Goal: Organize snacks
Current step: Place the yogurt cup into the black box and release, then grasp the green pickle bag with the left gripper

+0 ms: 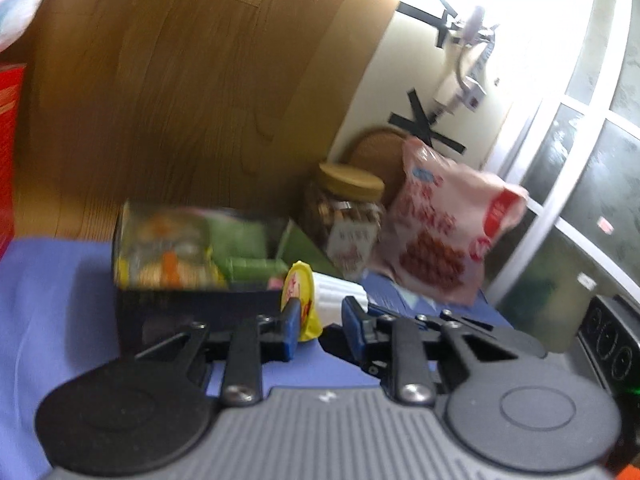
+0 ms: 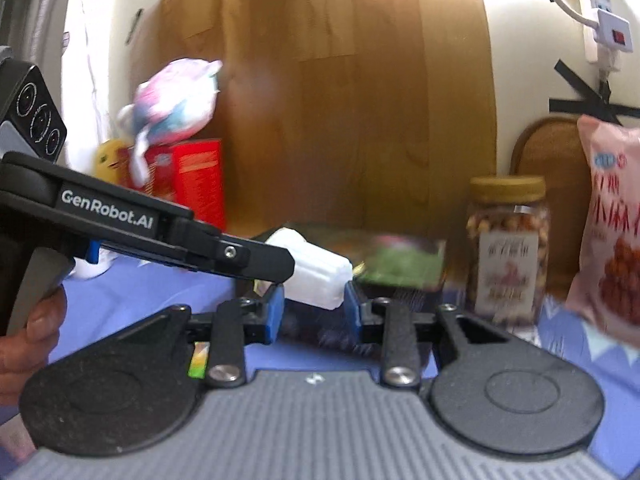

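A white ribbed snack cup (image 1: pixel 338 294) with a yellow foil lid (image 1: pixel 297 300) lies sideways between the fingers of my left gripper (image 1: pixel 320 320), which grips it by lid and base. The same cup (image 2: pixel 316 276) shows in the right wrist view, held by the left gripper (image 2: pixel 280 266) reaching in from the left. My right gripper (image 2: pixel 314 314) is open just below the cup, its blue pads either side. A dark box (image 1: pixel 192 280) of snack packets sits behind the cup on the blue cloth (image 1: pixel 52 300).
A jar of nuts with a tan lid (image 2: pixel 506 248) and a pink snack bag (image 2: pixel 612 232) stand at the right by the wall. A red box (image 2: pixel 196 180) and a pastel bag (image 2: pixel 176 96) stand at the back left. A wooden panel (image 2: pixel 340 100) rises behind.
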